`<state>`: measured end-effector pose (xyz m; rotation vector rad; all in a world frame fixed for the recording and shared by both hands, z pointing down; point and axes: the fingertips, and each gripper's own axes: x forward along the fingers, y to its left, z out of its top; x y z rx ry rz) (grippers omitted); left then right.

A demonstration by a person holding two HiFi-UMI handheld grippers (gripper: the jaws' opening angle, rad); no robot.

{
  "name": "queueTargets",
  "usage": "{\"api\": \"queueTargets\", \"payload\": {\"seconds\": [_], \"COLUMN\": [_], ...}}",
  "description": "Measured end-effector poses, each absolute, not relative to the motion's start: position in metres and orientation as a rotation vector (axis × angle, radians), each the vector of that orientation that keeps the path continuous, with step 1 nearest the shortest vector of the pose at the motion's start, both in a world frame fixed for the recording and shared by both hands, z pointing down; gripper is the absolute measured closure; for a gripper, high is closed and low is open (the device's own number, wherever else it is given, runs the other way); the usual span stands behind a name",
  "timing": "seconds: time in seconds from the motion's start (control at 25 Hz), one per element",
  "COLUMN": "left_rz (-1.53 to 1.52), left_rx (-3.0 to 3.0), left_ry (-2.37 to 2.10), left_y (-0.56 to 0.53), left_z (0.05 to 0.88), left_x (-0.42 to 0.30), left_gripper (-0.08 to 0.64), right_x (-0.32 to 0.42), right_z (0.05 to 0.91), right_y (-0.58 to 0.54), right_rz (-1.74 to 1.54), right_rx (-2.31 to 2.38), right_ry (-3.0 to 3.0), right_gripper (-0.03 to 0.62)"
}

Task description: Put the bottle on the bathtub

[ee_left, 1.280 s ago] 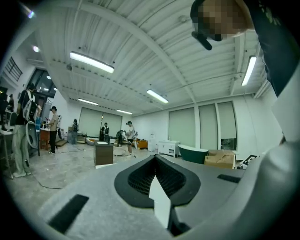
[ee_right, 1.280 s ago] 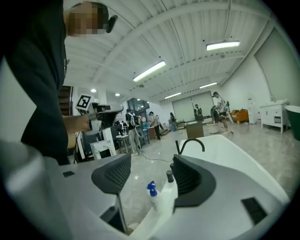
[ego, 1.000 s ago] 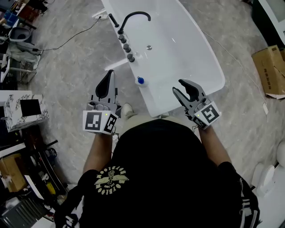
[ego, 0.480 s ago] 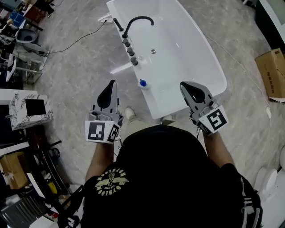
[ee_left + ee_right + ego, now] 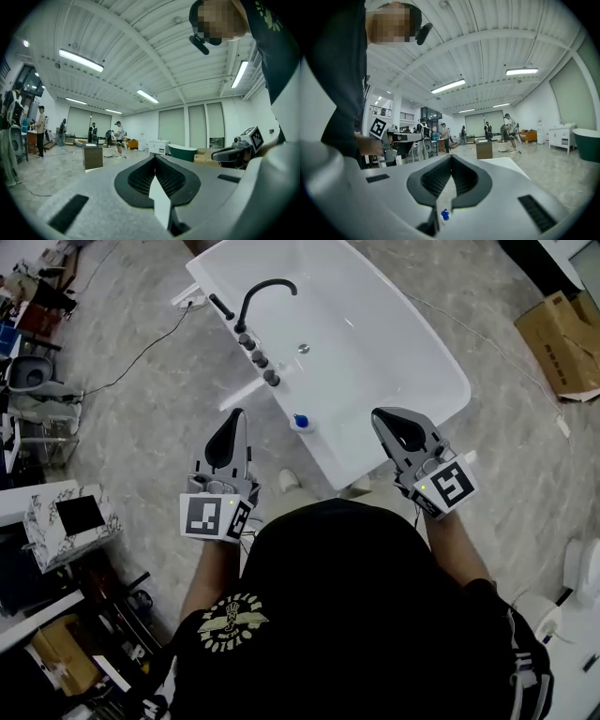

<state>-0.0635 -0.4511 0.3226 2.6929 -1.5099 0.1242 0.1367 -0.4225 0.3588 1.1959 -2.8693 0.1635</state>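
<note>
Legible text, brands, numbers, signs: none.
- Shirt, back: yellow winged emblem; its lettering is too small to read.
- Left marker cube and right marker cube: black-and-white square code patterns, not letters or digits.
- Cardboard box: any print is too small to make out.

Black short-sleeved T-shirt is worn, pale winged emblem printed on it. L gripper & R gripper: grey shells, black pads; b/w marker cube fitted behind each jaw pair.
</note>
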Motion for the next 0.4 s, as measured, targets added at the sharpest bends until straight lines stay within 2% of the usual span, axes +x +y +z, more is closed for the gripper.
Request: {"api": "queueTargets", "payload": {"seconds": [0.4], "left_rz": [0.11], "left_rx": [2.808], "left_ry": [-1.304], "left_y": [-0.512], "left_z": [0.329], "left_x": [-0.085], "left_gripper": [0.551], "right_x": [0.11], "right_z": [0.378], "right_y": [-0.449], "right_rz": [0.235], "right_rx": [1.418], "right_ry": [-2.728], "right_gripper": [0.581]}}
